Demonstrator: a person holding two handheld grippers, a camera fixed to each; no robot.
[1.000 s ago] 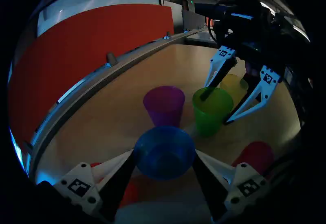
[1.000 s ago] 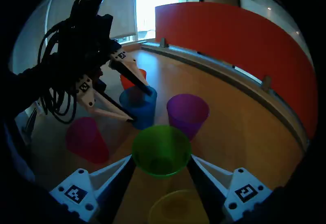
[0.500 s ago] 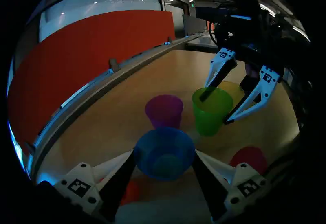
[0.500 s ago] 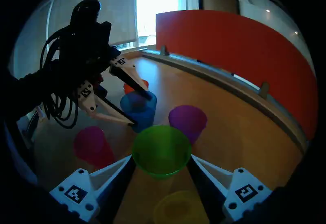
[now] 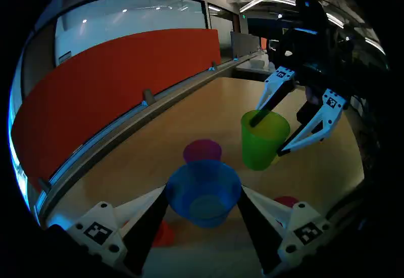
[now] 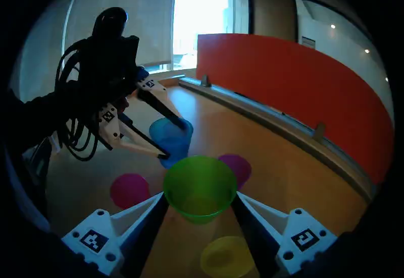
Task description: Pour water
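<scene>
Within the left gripper view, a blue cup (image 5: pixel 203 184) is seen clamped between the fingers of the left gripper (image 5: pixel 202 197), above the wooden surface (image 5: pixel 212 106) where a purple cup (image 5: pixel 202 150) stands. Within the right gripper view, a green cup (image 6: pixel 199 184) is clamped by the right gripper (image 6: pixel 199 198), with a pink cup (image 6: pixel 130 189) and a yellow cup (image 6: pixel 224 255) lower down.

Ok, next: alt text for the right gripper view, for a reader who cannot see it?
The right gripper grips a green cup by its sides above a wooden table. Farther off, the left gripper holds a blue cup; a purple cup, a pink cup and a yellow cup stand below.
</scene>
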